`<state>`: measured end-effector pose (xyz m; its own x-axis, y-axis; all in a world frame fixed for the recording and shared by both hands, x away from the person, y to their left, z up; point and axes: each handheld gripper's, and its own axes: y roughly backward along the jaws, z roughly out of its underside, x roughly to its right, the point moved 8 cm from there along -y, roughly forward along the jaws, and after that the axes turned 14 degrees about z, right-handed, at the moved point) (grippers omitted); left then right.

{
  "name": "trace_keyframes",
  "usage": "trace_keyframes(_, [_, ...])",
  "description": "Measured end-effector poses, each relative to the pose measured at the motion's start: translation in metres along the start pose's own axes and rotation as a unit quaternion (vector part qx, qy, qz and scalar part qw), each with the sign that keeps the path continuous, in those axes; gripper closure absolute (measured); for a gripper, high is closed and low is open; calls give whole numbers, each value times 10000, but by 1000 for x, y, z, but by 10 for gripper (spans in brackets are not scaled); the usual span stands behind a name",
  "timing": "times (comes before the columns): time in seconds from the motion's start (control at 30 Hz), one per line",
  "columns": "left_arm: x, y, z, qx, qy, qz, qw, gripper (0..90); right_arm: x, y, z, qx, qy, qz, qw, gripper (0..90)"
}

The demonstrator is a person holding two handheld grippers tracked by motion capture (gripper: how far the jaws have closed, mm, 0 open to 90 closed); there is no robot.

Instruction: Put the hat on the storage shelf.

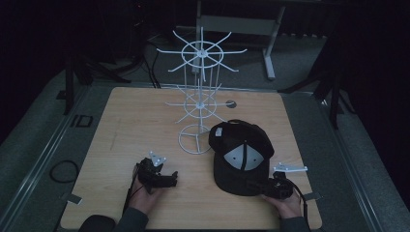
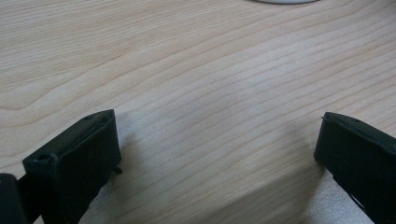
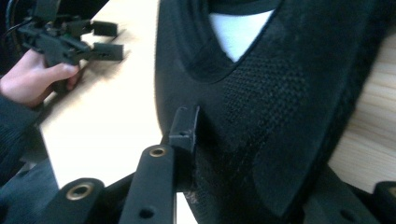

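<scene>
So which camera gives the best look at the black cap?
The high view: the whole black cap lies on the table beside the white rack. The right gripper view shows a close-up of its edge between that gripper's jaws.

The high view looks forward and down from above the near edge of the bench [image 1: 145,121], taking in the whole top and the dark floor beyond its far edge. The left gripper view sits very low and close to the bare wood. The right gripper view is pressed close against the black cap [image 3: 280,93] near the bench's near right corner, facing leftward; it shares the left hand-held gripper [image 3: 105,39] with the high view [image 1: 167,179].
</scene>
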<state>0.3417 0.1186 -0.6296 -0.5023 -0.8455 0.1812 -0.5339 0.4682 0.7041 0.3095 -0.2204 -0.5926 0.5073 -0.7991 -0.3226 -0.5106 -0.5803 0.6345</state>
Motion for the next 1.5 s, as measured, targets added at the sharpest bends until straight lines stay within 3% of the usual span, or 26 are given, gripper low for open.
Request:
trace_keyframes(0.27, [0,0,0,-3,-2,-1,10000,2,-17,-8,4,-153,226,-204,9994,761])
trace_keyframes(0.43, [0,0,0,0,0,0,10000,1,-23,-4,0,-2,103,-390,9992,809])
trace_keyframes(0.57, [0,0,0,3,4,0,10000,2,-18,1,-2,171,-200,-219,9994,822])
trace_keyframes(0.63, [0,0,0,-5,-3,-1,10000,2,-16,2,-3,215,-225,-145,9994,822])
trace_keyframes(0.9, [0,0,0,1,2,-1,10000,2,-4,16,-13,595,-357,555,9960,863])
trace_keyframes(1.23, [0,0,0,3,4,-1,10000,2,1,26,-26,925,-478,944,9901,864])
trace_keyframes(1.5, [0,0,0,7,7,0,10000,2,2,29,-33,992,-424,1065,9884,864])
